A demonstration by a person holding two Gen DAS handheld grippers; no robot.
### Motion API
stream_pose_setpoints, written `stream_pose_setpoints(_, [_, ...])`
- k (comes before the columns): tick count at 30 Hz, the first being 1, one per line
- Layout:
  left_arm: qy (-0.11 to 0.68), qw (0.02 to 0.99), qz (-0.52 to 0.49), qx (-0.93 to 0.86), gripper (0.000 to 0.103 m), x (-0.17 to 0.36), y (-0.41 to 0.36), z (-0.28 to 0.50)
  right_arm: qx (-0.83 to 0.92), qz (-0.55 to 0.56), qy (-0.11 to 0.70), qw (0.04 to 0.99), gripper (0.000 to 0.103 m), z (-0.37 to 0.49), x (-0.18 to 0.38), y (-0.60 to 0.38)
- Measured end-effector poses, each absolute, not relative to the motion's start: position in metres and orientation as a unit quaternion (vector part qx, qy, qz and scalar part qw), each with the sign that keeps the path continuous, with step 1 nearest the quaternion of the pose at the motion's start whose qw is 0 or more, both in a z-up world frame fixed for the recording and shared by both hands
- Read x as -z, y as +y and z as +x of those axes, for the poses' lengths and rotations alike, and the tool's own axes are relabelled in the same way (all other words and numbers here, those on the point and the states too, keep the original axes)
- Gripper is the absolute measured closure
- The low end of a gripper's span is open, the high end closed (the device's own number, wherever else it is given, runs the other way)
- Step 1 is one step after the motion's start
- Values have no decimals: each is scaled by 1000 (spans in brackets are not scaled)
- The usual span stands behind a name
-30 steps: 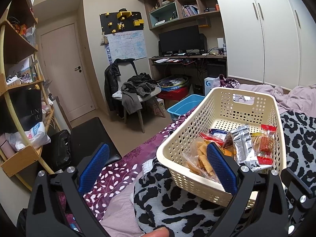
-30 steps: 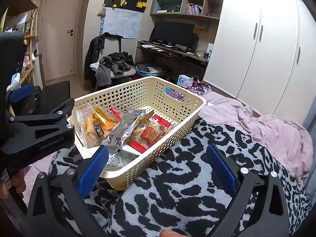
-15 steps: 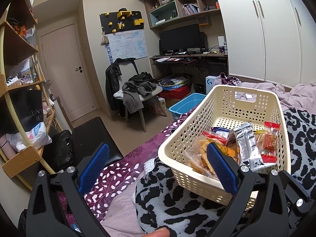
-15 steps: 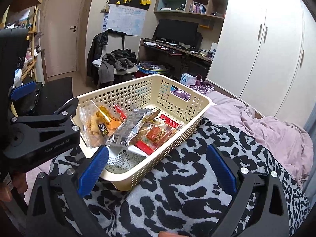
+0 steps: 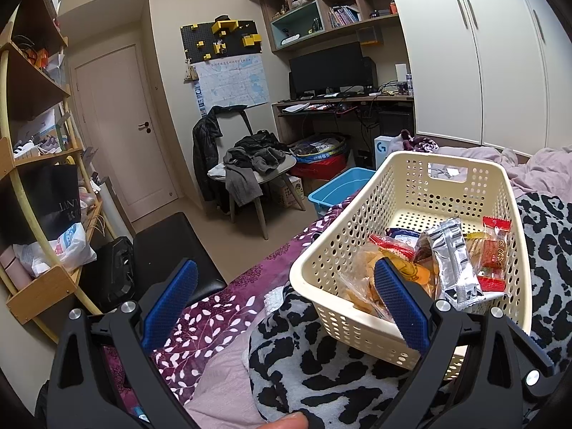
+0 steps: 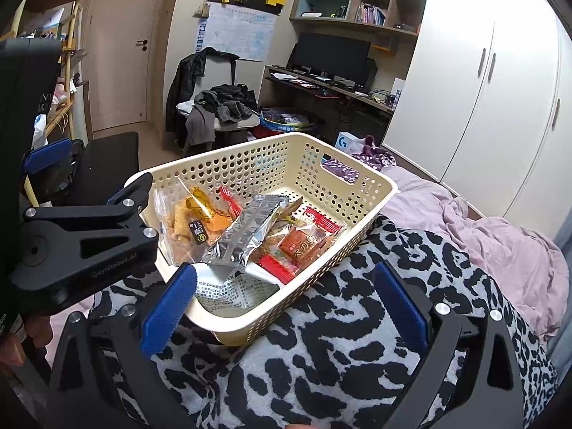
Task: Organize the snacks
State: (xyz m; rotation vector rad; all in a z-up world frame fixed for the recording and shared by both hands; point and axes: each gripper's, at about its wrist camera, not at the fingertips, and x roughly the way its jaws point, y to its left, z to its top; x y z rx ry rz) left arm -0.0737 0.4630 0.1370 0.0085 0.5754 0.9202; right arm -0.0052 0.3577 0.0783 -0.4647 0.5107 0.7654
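My left gripper (image 5: 282, 300) hangs with its blue pads spread wide and nothing between them, and my right gripper (image 6: 282, 300) is the same, parted and empty above the leopard-print blanket (image 6: 339, 350). The snacks all lie in the cream perforated basket (image 6: 250, 164), which rests on that blanket on the bed. I can read little on the packets: the red packet (image 6: 304, 245) carries pale characters too small for me to make out, the clear bag of golden crisps (image 6: 186, 221) has a small black label I cannot read, and the white sheet (image 6: 239, 289) on the basket floor shows printed lines with "DHA" among them. A crinkled silver packet (image 6: 246, 236) lies slanted across the others. On the side of the left gripper's black frame (image 6: 85, 246), seen from the right wrist, I read raised lettering that looks like "GenRobot.AI". It stands just beside the basket's near-left corner, partly blocking my sight of the rim there. From the left wrist, a black shopping bag (image 5: 46, 200) on the wooden shelf unit (image 5: 32, 164) shows pale letters beginning "LAN", the rest hidden. A white box (image 5: 383, 148) by the desk (image 5: 343, 102) bears a blue "G" logo. Beyond the bed stand a chair piled with dark clothes (image 5: 250, 164), a blue tub (image 5: 339, 189), a dark monitor (image 5: 327, 69), a wall map (image 5: 232, 84) and white wardrobe doors (image 5: 464, 53).
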Motion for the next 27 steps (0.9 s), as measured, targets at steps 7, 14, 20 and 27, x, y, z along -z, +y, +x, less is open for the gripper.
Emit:
stream_pose_setpoints(7, [274,856,4,-438,2,-137,463,-73,-372,-227,242,867,5,-7,-78,360])
stream_pose_setpoints(14, [274,856,4,-439,2,-137,463,-74,-385,-217,248,862,5,-8,-79,358])
stream_pose_setpoints(20, [274,857,7,-437,2,-138,464,-75,-385,-215,250,862,5,-8,-81,355])
stream_pose_setpoints(27, [273,861,16,-429,2,-141,452,-73,-361,-196,263,873,5,1,-83,329])
